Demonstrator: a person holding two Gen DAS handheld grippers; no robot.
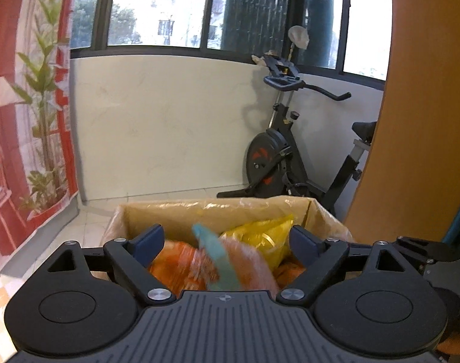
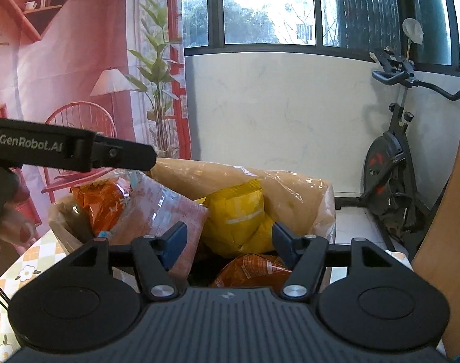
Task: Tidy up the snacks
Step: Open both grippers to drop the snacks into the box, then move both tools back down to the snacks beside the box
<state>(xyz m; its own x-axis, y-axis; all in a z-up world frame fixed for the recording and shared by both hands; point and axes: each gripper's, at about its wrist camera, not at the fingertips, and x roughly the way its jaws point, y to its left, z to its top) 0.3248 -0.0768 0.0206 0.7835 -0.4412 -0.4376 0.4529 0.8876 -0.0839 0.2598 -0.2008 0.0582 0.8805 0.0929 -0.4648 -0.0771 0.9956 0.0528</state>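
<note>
Presently both grippers hang over the cardboard box (image 2: pixel 296 193) of snack bags, pads touching nothing: left gripper (image 1: pixel 227 242) spread wide, right gripper (image 2: pixel 229 240) moderately apart. Yellow bag (image 2: pixel 239 217) and orange bags (image 1: pixel 181 269) lie inside; a pink packet (image 2: pixel 166 211) leans at the box's left side.

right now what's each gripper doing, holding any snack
Left gripper: jaws open, holding nothing; a blurred pink packet lies loose between them.
Right gripper: jaws open, holding nothing.
</note>
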